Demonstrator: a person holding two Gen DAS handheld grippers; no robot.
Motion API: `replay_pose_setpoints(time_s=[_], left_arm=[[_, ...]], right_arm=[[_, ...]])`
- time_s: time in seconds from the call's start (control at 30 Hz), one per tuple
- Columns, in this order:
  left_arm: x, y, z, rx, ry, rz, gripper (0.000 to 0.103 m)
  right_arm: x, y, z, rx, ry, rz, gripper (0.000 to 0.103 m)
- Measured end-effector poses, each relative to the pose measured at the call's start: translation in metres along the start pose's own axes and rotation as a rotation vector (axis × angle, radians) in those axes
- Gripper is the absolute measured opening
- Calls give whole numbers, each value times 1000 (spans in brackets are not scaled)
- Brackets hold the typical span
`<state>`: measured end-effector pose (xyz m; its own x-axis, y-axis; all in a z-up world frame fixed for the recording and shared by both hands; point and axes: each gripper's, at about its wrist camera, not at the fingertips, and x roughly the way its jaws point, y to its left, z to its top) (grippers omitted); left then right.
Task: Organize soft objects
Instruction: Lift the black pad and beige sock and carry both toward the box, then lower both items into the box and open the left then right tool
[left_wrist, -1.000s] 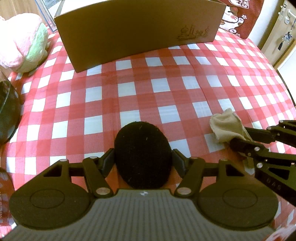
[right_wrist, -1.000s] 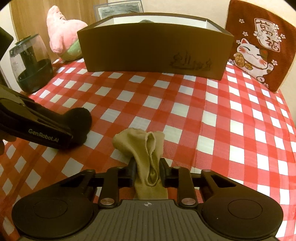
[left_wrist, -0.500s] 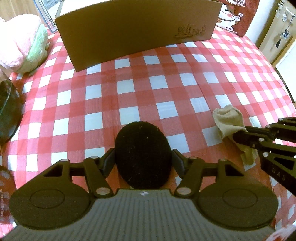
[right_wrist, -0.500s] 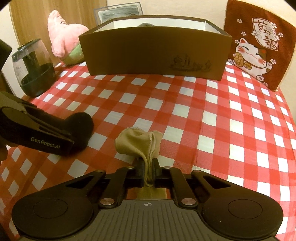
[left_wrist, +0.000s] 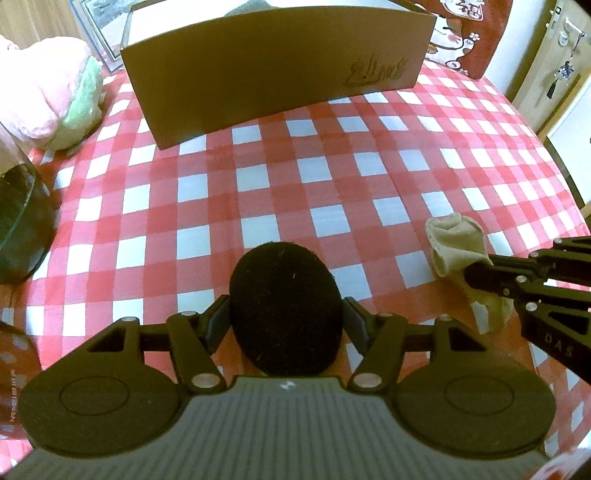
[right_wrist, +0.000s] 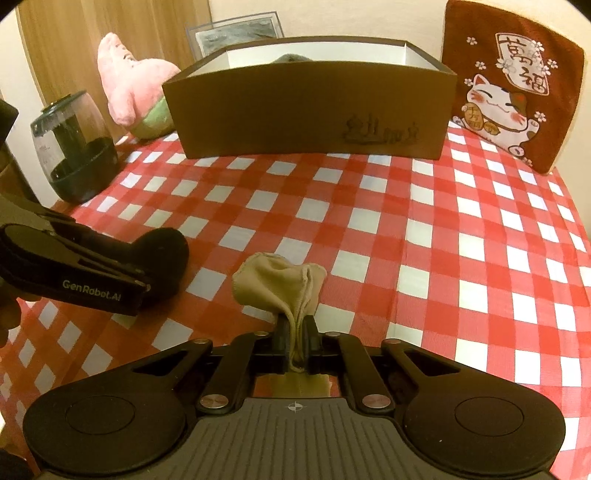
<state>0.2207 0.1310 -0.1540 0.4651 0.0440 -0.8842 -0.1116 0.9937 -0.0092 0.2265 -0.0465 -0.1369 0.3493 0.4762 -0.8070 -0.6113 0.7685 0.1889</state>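
My right gripper (right_wrist: 295, 341) is clenched on the beige sock (right_wrist: 280, 284), pinching only a thin fold near its middle, so most of it bunches ahead of the pads and a tail hangs under them. My left gripper (left_wrist: 284, 325) grasps the black fuzzy ball (left_wrist: 284, 306) across its width, both near the front edge of the checked tablecloth (left_wrist: 332, 177).

The sock fold could slide out if I swing it fast; the ball is springy and may squirt free if I ease my squeeze.

The brown box (right_wrist: 310, 110) stands at the back edge; its front wall is what I must clear, and 1 grey item already lies inside. The pink plush (right_wrist: 129, 92) and dark jar (right_wrist: 74, 147) sit at the back-left corner, the cat cushion (right_wrist: 509, 85) at the back right, all out of my path.
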Motion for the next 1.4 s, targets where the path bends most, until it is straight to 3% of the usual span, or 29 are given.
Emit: replay_pose_setpoints(time_s=[0.63,1.4], left_arm=[[-31,-2,22,6,-89,-1,62],[-72,-1,90,25,-250,-10,62]], right_arm=[[-21,-6,19,25,-75,11,7],[-52,-33,87,47,-239,18,7]])
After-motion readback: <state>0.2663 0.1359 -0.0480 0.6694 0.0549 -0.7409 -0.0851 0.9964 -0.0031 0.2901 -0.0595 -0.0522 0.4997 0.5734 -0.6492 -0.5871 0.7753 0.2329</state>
